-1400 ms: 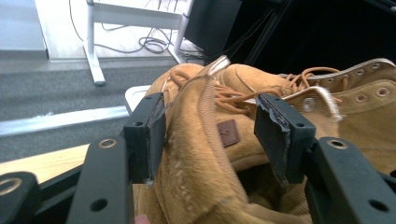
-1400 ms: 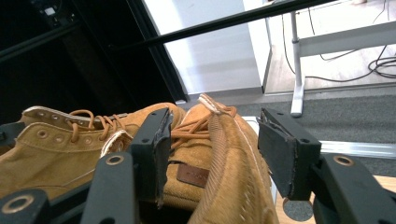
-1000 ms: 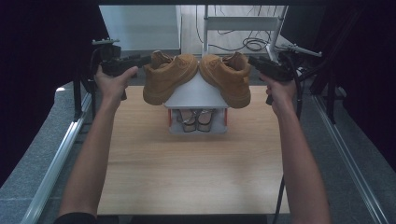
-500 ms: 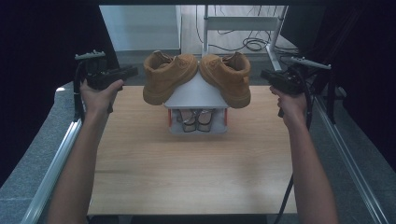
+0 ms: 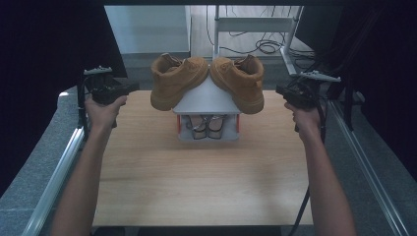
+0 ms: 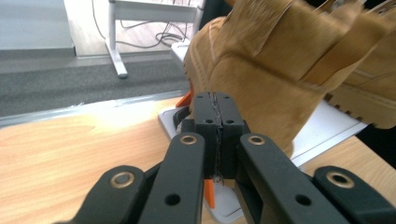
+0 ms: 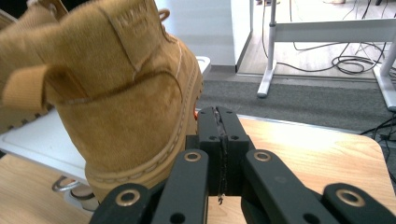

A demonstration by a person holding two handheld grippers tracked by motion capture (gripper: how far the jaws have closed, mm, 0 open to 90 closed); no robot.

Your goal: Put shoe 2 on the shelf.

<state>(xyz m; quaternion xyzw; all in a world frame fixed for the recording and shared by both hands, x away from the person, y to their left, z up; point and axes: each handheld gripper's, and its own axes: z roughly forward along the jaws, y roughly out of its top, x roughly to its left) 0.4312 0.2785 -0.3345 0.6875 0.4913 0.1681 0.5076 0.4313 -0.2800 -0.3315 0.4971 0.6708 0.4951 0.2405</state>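
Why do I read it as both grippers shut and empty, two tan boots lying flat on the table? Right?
Not quite. The boots rest on the sloped white stand, not flat on the table; the high view shows it. Left gripper and right gripper are shut and empty.

High view looks forward and down over the surface (image 5: 196, 177). Each gripper view rides close behind its tool, facing inward; all three share the boots (image 5: 206, 81).
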